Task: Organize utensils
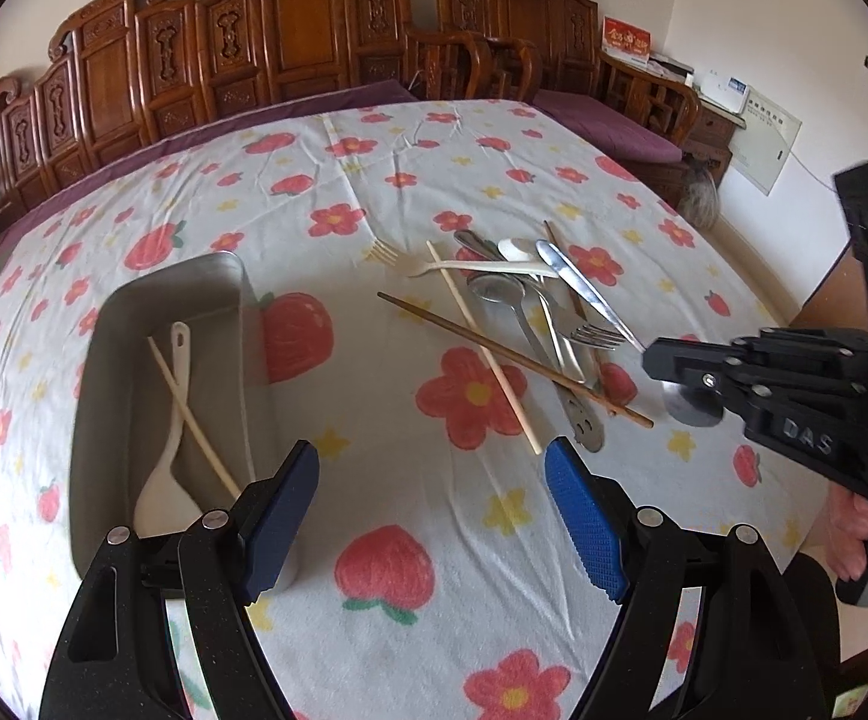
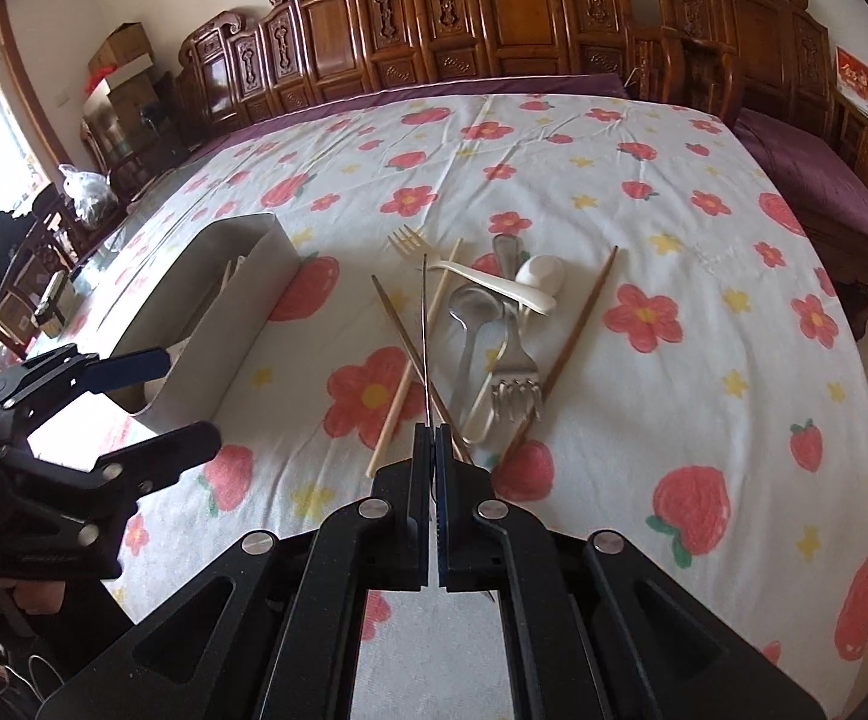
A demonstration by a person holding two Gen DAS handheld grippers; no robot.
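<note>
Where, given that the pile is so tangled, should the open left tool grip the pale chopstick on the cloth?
Grip the pale chopstick at its near end, this side of the brown chopstick crossing it: that stretch lies bare on the tablecloth, while the white fork overlies the far end. Bring the left tool down from above, straddling the shaft.

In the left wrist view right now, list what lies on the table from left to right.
Metal tray holding a white rice paddle and a pale chopstick → strawberry print → utensil pile → right claw, shut on a metal knife.
</note>
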